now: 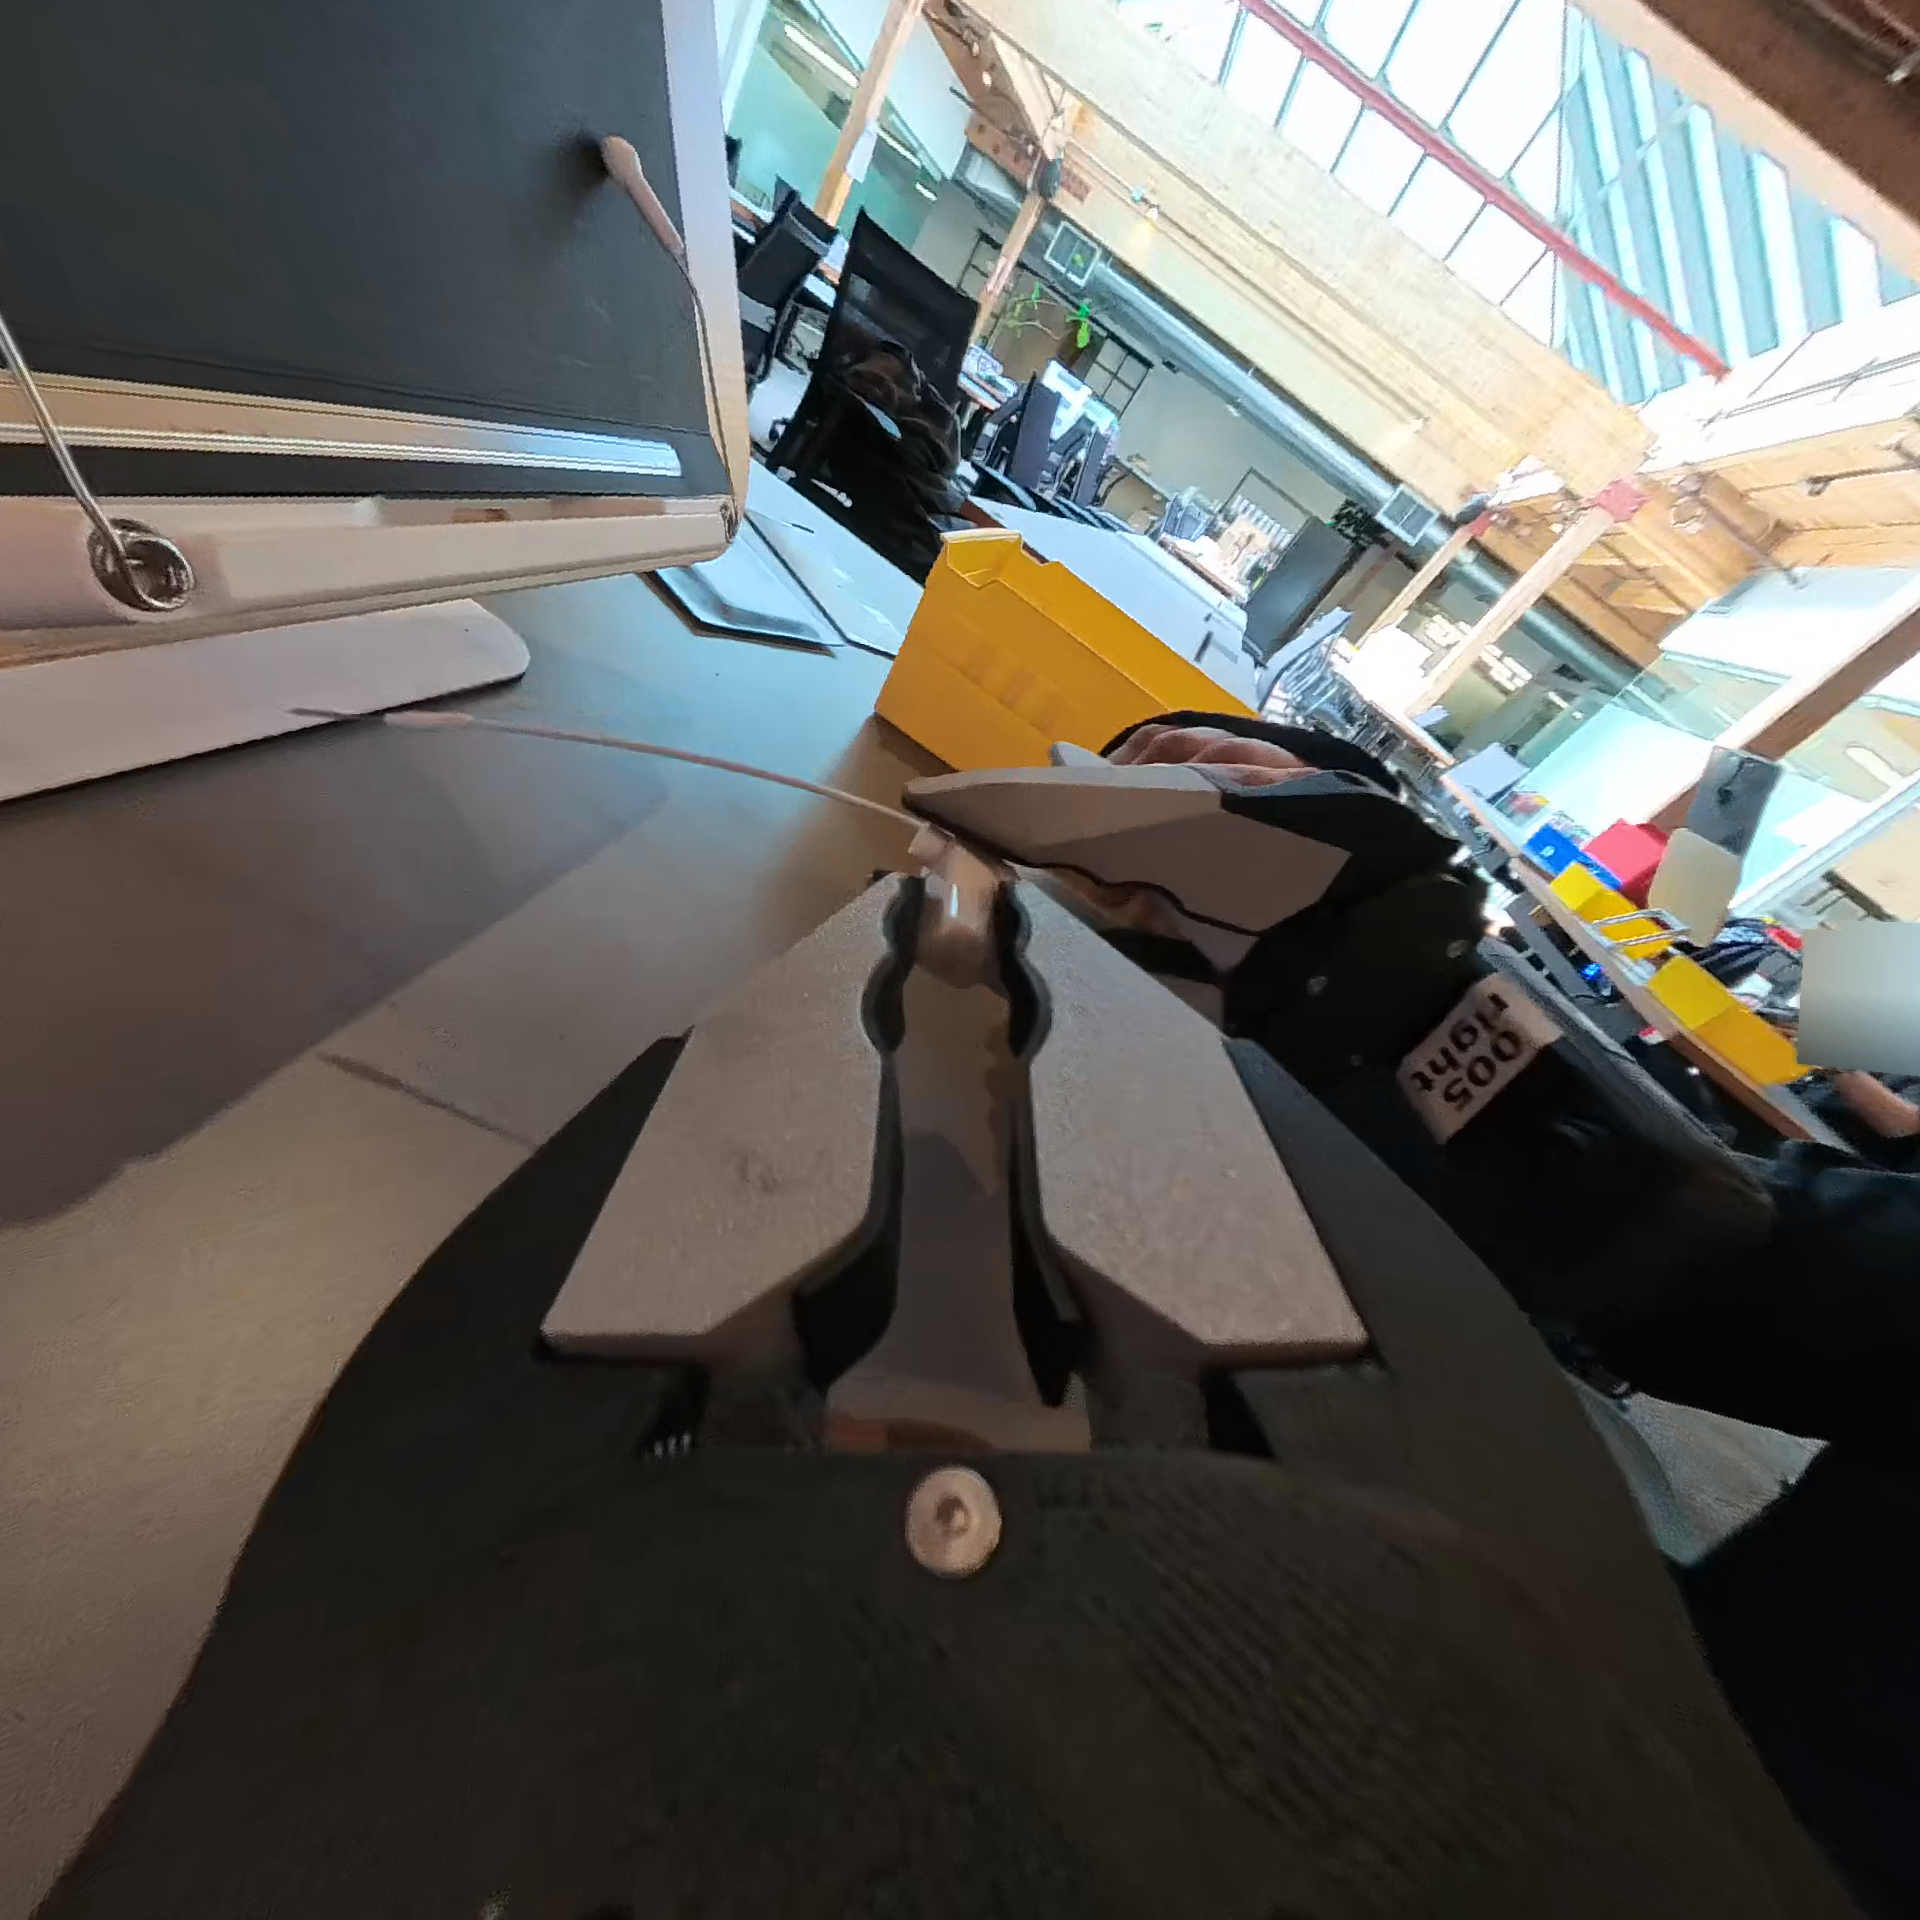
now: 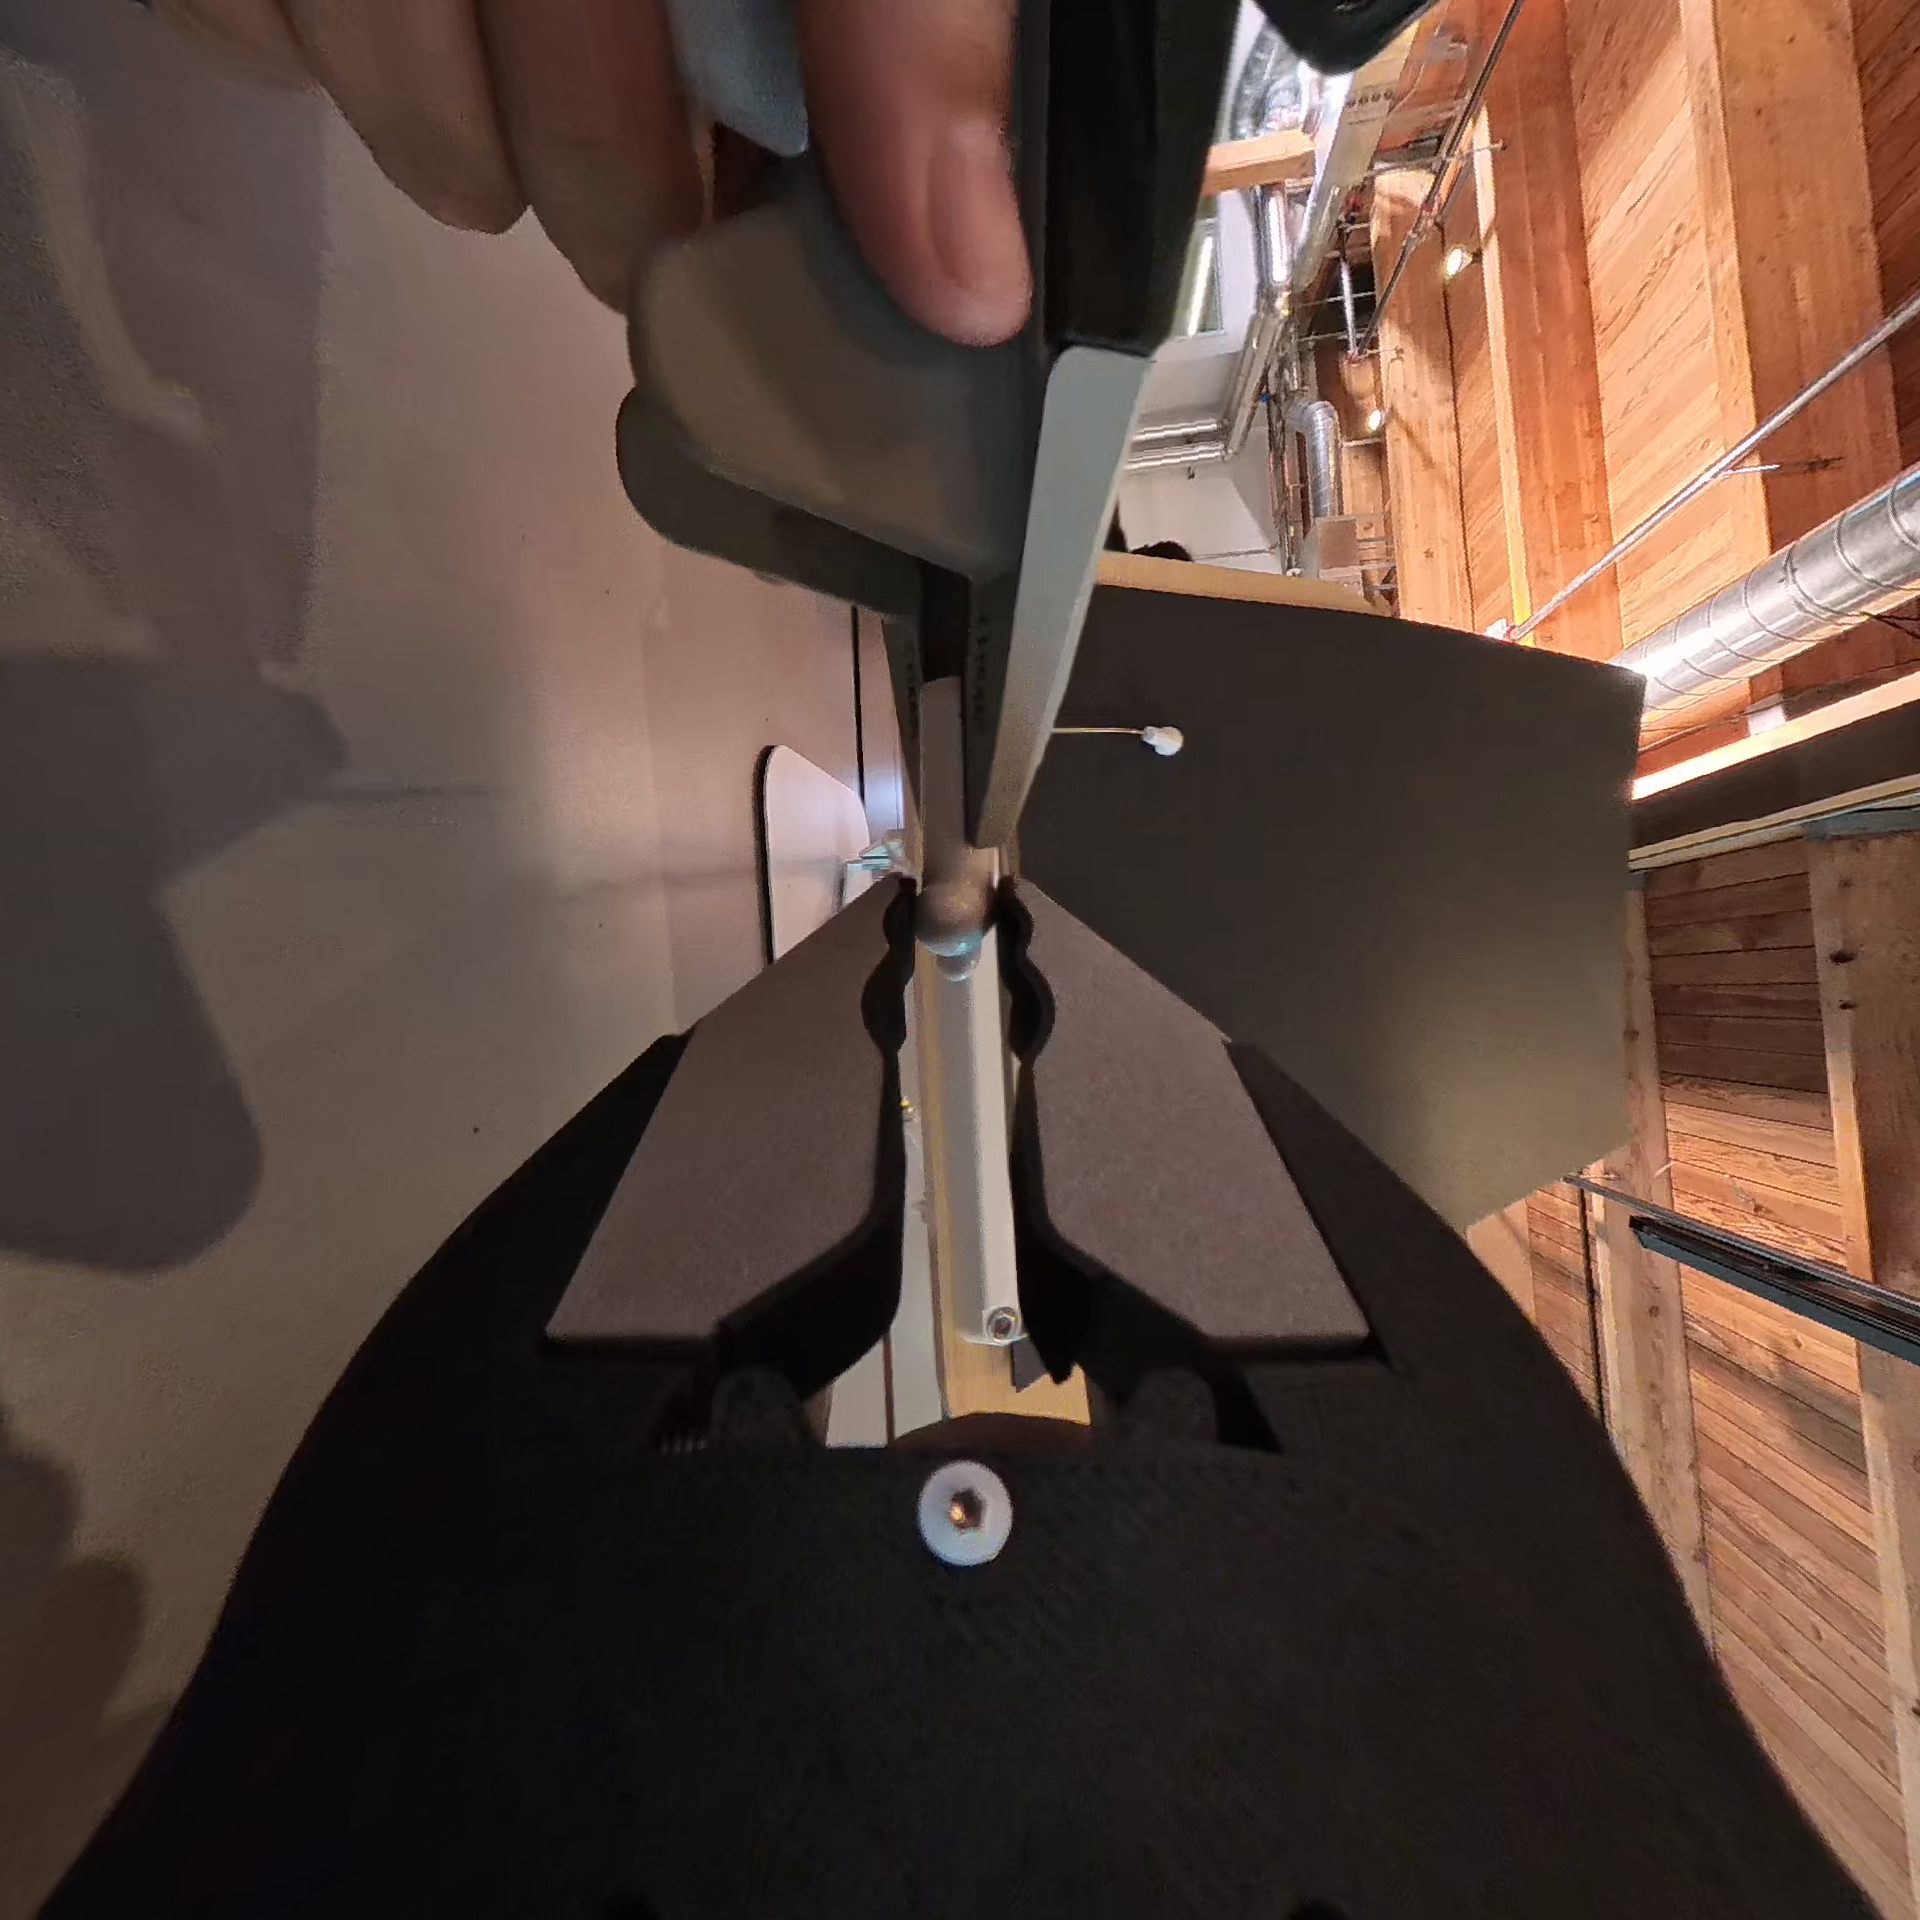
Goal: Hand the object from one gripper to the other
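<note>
The object is a thin wire rod (image 1: 644,750) with a small white end piece (image 1: 956,920). My left gripper (image 1: 954,904) is shut on that end piece, and the rod sticks out to the left over the table. My right gripper (image 1: 925,821) comes in from the right and its tips meet the same end piece. In the right wrist view, my right gripper (image 2: 954,909) closes around the object's rounded grey end (image 2: 945,914). The left gripper's fingers (image 2: 1029,623) come down from above onto it. The rod's white tip (image 2: 1166,740) shows to the right.
A black board in a white frame (image 1: 364,260) with metal hooks stands on the table at the left, close to the rod's tip. A yellow bin (image 1: 1018,665) sits behind the grippers. A person's hand (image 2: 914,208) holds the left gripper. The tabletop (image 1: 312,1195) lies below. The tips of both grippers are at nearly the same place.
</note>
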`<state>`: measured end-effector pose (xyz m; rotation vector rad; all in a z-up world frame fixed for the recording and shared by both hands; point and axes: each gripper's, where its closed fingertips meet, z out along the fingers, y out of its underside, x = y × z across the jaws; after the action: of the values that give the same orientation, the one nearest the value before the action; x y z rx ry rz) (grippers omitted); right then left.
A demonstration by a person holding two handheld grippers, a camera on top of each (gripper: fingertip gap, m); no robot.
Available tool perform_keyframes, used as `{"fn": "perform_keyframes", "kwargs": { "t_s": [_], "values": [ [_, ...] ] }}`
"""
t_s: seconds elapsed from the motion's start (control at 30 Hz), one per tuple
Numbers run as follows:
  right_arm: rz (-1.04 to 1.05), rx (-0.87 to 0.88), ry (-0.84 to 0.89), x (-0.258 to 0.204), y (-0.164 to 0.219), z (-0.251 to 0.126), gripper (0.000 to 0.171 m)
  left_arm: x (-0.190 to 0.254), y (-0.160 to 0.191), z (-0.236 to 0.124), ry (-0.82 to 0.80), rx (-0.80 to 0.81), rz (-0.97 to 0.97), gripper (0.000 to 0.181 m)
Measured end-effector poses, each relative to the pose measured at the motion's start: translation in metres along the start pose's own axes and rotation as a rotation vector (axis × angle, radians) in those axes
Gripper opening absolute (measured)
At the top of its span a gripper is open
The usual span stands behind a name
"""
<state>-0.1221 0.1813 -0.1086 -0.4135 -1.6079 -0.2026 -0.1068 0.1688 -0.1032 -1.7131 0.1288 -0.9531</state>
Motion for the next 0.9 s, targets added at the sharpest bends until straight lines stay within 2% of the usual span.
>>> {"fn": "perform_keyframes", "kwargs": {
  "t_s": [0.17, 0.27, 0.37, 0.47, 0.6, 0.77, 0.9],
  "values": [
    [-0.009, -0.008, -0.005, -0.003, 0.001, 0.001, 0.012, -0.002, 0.002, 0.0, -0.012, -0.017, 0.009, 0.012],
    [0.042, 0.017, -0.02, -0.006, 0.001, 0.002, 0.014, -0.002, 0.004, 0.0, -0.044, -0.039, 0.09, 0.012],
    [0.214, 0.063, -0.091, -0.011, 0.002, 0.0, 0.021, -0.005, 0.004, 0.001, -0.158, -0.072, 0.332, 0.013],
    [0.514, 0.166, -0.272, -0.019, -0.005, -0.007, 0.052, -0.004, -0.002, -0.002, -0.313, -0.08, 0.667, 0.013],
    [0.823, 0.265, -0.554, -0.029, -0.009, -0.022, 0.046, 0.017, -0.006, -0.002, -0.379, -0.041, 1.064, 0.013],
    [1.182, 0.433, -0.753, -0.012, -0.01, -0.038, 0.048, 0.037, -0.016, -0.005, -0.38, 0.074, 1.143, 0.013],
    [1.363, 0.618, -0.778, 0.016, -0.017, -0.05, 0.042, 0.047, -0.018, -0.006, -0.302, 0.118, 1.086, 0.013]
  ]
}}
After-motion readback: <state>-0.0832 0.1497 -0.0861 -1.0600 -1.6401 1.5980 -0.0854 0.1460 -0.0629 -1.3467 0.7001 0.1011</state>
